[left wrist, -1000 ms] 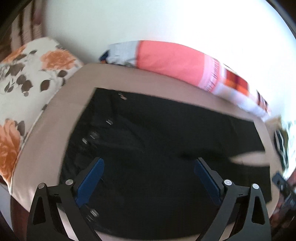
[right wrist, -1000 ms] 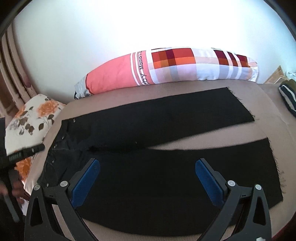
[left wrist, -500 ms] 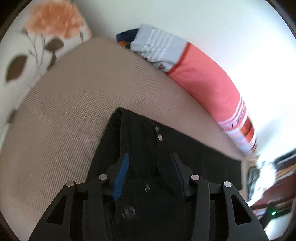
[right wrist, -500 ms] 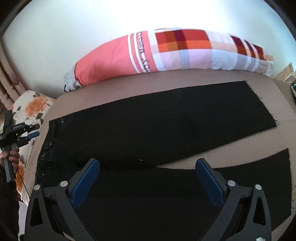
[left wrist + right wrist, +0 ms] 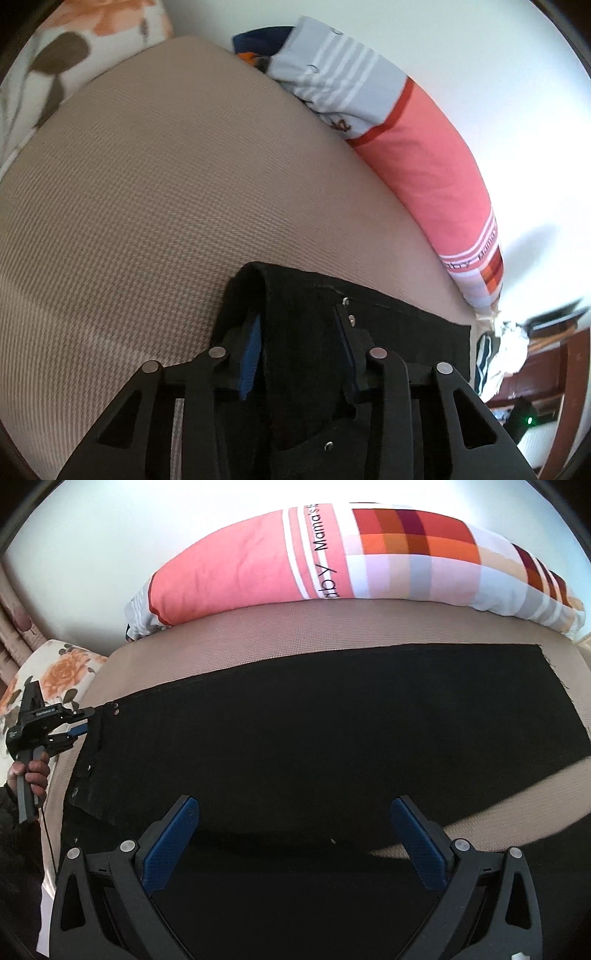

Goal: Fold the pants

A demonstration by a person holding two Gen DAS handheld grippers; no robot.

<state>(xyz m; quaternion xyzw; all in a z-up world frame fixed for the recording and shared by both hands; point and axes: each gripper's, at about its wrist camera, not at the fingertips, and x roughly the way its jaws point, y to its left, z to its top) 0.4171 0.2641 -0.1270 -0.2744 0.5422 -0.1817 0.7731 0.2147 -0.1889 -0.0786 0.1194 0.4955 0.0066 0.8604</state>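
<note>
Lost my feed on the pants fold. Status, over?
Left gripper shut on pants waistband corner. Right gripper open, above the legs. Pants flat on bed, unfolded. Nothing in the way.

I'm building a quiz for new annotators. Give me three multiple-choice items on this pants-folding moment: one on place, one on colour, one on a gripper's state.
1. Where does the left hand-held gripper hold the pants?
A. at a leg hem
B. at the waistband end
C. at mid-leg

2. What colour are the pants?
A. black
B. grey
C. beige

3. How is the right hand-held gripper?
A. shut on the pants
B. shut on the long pillow
C. open over the pants

Key: 1 B, rivets sit beside the closed fingers; 2 A, black fabric on the beige bed cover; 3 C, its blue pads stand wide apart with nothing between them.
</note>
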